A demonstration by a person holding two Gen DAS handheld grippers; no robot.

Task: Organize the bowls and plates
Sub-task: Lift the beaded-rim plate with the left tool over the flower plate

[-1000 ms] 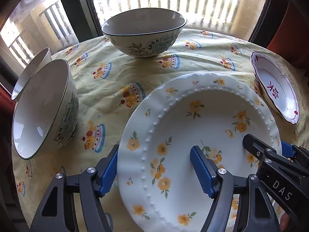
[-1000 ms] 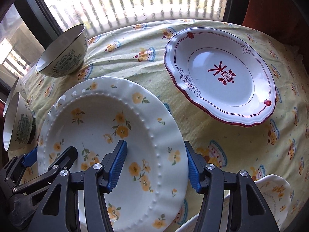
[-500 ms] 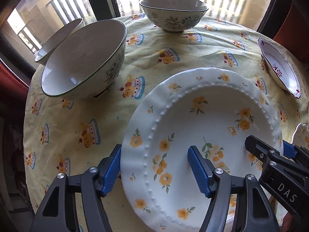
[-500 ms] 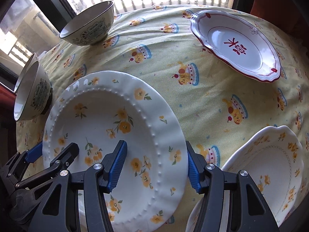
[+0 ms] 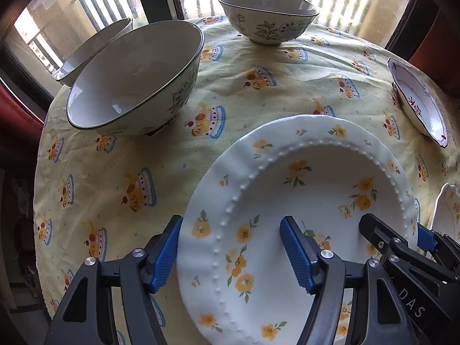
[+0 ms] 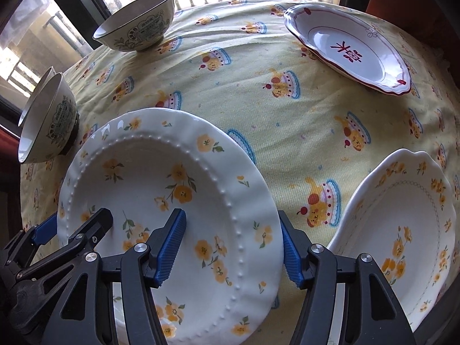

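Both grippers on the yellow-flower plate, one per side

The yellow-flower plate (image 5: pixel 302 210) with the beaded rim sits at the near edge of the bench (image 6: pixel 287 115), tilted a bit. The left gripper (image 5: pixel 230 251) straddles its left rim with the jaws spread wide, and the right gripper (image 6: pixel 231 247) does the same on the right rim, also wide; can't tell if any pad (image 6: pixel 169 247) really presses on the china. Just right is a scalloped flower plate (image 6: pixel 402 230), further back a red-trimmed plate (image 6: pixel 348 49). Two nested-looking bowls (image 5: pixel 135 77) sit left, another bowl (image 5: pixel 268 14) by the window, all on a yellow cake-print tablecloth (image 5: pixel 258 92).
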